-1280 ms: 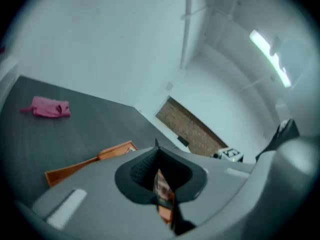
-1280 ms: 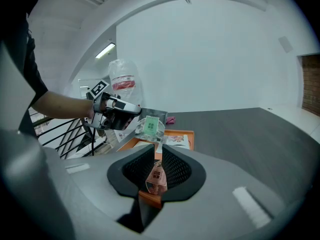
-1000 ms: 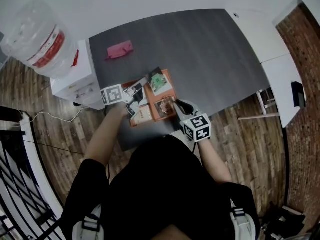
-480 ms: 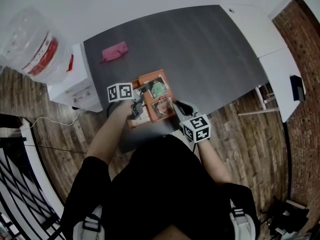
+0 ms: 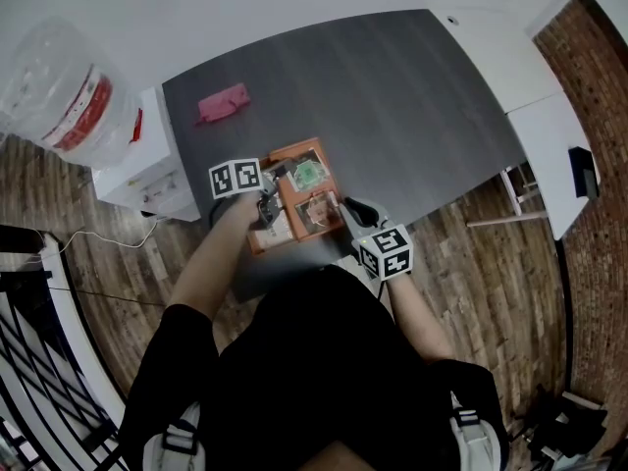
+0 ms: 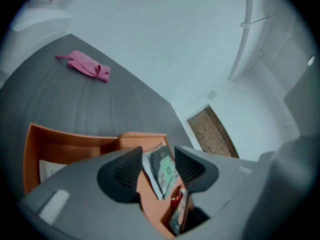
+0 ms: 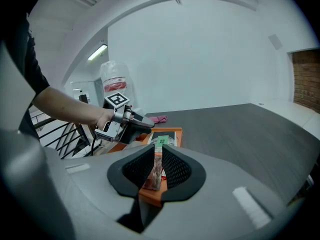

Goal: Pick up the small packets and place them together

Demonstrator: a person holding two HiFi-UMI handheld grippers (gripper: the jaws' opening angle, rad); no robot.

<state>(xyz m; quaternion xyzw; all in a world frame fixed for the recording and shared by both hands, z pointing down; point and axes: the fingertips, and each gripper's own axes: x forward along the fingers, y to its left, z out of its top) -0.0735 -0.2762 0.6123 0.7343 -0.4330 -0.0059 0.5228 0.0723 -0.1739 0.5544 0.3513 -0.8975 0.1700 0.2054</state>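
- Left gripper view: the left gripper (image 6: 157,156) is released. Its jaws have just been opening, and the pads stand apart and press on nothing.
- Seen through the gap, just past the tips, a green packet (image 6: 167,168) stands on edge among a few others in the orange tray (image 6: 75,141). It touches neither pad.
- Its flat faces turn toward the pads, and its long axis runs away from the jaws and slightly up.
- A pink cloth (image 6: 85,66) lies well ahead and to the left of the jaws on the table (image 6: 100,104).
- Right gripper view: the right gripper (image 7: 156,156) is clenched on a red packet (image 7: 155,168), pinching its flat faces between the pads.
- The red packet stands upright over the near rim of the tray, long axis up, green end on top and tilted a little away from the jaws.
- The left gripper hangs ahead and to the left, over the tray's far side.
- Head view: both grippers meet at the tray. The left one is over its left half and the right one is at its near right corner.
- Handling: the packets look thin, light, floppy and slick.
- A pinch across the flat faces near the top seam should hold best, since a grip near a corner may let one swing or slip.
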